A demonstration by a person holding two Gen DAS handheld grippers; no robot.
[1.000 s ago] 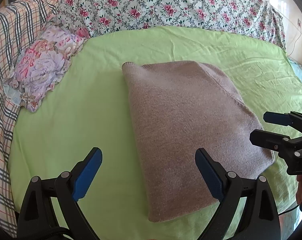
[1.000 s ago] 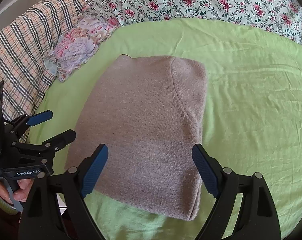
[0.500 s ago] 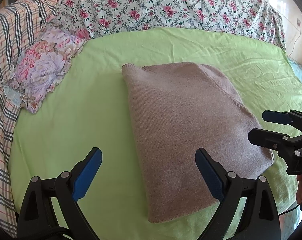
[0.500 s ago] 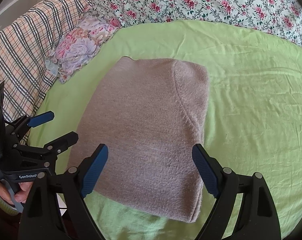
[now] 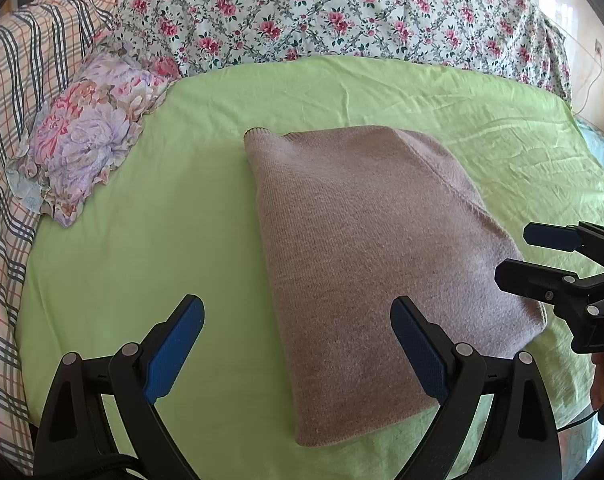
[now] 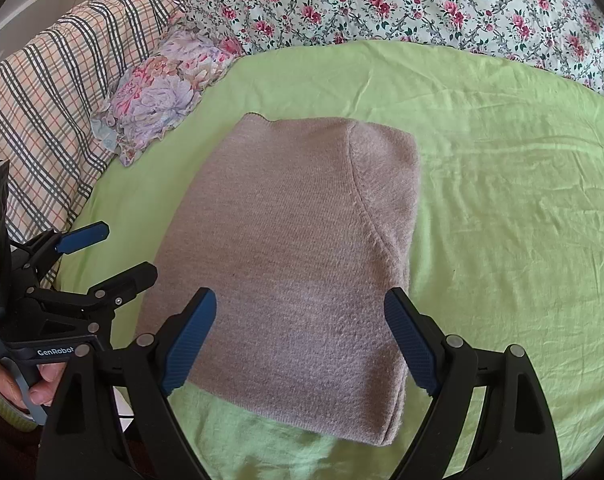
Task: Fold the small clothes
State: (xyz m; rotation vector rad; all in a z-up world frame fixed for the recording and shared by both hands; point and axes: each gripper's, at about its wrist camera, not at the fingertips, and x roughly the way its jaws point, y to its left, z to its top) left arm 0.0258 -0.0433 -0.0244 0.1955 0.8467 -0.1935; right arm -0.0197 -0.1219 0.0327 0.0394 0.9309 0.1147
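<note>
A taupe knitted sweater (image 5: pixel 374 256) lies folded into a neat rectangle on the light green bedsheet (image 5: pixel 149 248); it also shows in the right wrist view (image 6: pixel 302 264). My left gripper (image 5: pixel 297 340) is open and empty, hovering above the sweater's near left corner. My right gripper (image 6: pixel 299 332) is open and empty, above the sweater's near edge. Each gripper shows in the other's view, the right one (image 5: pixel 518 254) at the sweater's right side, the left one (image 6: pixel 117 252) at its left side.
A small floral pillow (image 5: pixel 85 136) lies at the left on the sheet. A floral quilt (image 5: pixel 342 8) runs along the back and a plaid blanket (image 5: pixel 5 128) along the left. The bed's edge is near me.
Both grippers have drawn back slightly from the sweater, still open. The sweater has not moved.
</note>
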